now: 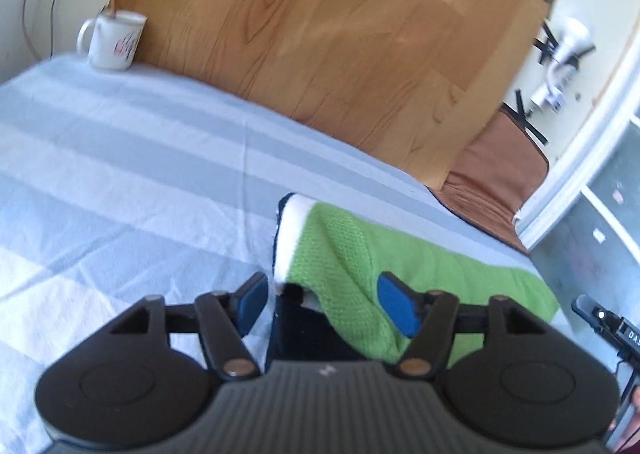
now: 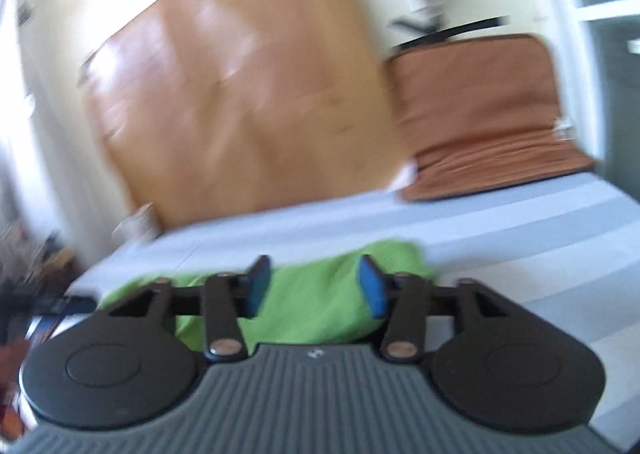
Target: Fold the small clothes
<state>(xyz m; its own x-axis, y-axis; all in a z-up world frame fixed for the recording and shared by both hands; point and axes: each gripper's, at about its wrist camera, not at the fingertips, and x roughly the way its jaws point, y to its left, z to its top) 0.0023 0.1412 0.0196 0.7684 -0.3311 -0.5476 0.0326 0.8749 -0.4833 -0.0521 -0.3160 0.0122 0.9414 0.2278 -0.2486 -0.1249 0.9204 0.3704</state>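
Observation:
A small green knit garment point(image 1: 344, 246) with a white band and a dark part lies folded on the blue-and-white striped sheet point(image 1: 120, 158). My left gripper point(image 1: 324, 304) stands open just above the garment's near left end, and its blue pads point(image 1: 398, 306) sit apart with the cloth's fold between them, not pressed. In the blurred right wrist view, my right gripper point(image 2: 315, 288) is open over the same green garment point(image 2: 304, 318), and nothing is pinched between its pads point(image 2: 372, 290). A dark piece of the other gripper point(image 1: 604, 322) shows at the right edge of the left wrist view.
A white mug point(image 1: 114, 40) stands at the sheet's far left corner. A wooden board point(image 1: 340, 34) leans behind the surface, with a brown cushion point(image 1: 496, 174) to its right. The striped sheet point(image 2: 520, 238) stretches right of the garment.

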